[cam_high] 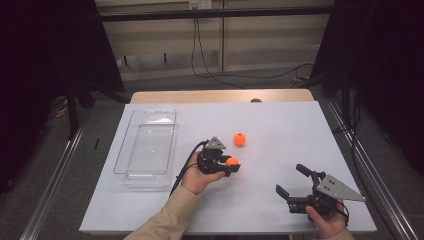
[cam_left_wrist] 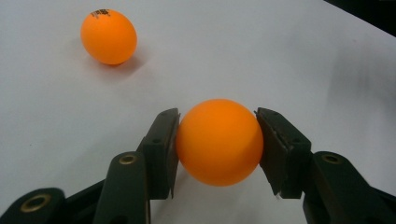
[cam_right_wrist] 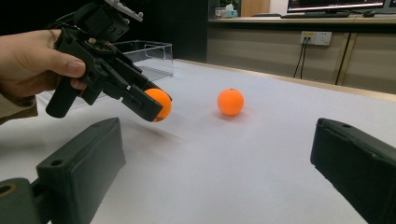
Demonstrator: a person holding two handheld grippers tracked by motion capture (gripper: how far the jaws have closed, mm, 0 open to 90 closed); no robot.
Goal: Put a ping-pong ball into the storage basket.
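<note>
Plastic comes first at the left of your table: a clear, rigid tray (cam_high: pixel 145 150), long and rectangular with rounded corners and a ribbed floor, lying on the smooth white sheet (cam_high: pixel 280 125) that covers the tabletop. Next, well right of the tray, your left hand (cam_high: pixel 197 179) grips the left gripper (cam_high: pixel 231 164), a matte black body with a grey three-cornered plate on top and a cable trailing back along your beige sleeve (cam_high: pixel 165 220). Its jaws are clamped on a ball (cam_left_wrist: pixel 219 142), a smooth, round, glossy orange one, with a flat black pad pressed against each side; in the right gripper view it hangs just clear of the sheet, the gripper tilted nose-down. A second ball (cam_high: pixel 240 139), same orange and same shape, with a small dark print on its top, rests on the sheet near the held one, farther from you and apart from it. At the far edge a strip of pale wood shows beyond the sheet. Toward the right, near your edge of the table, your right hand (cam_high: pixel 325 220) holds the right gripper (cam_high: pixel 291 179): its blocky black jaws stand wide apart with nothing but bare sheet between them, pointing toward the balls.
</note>
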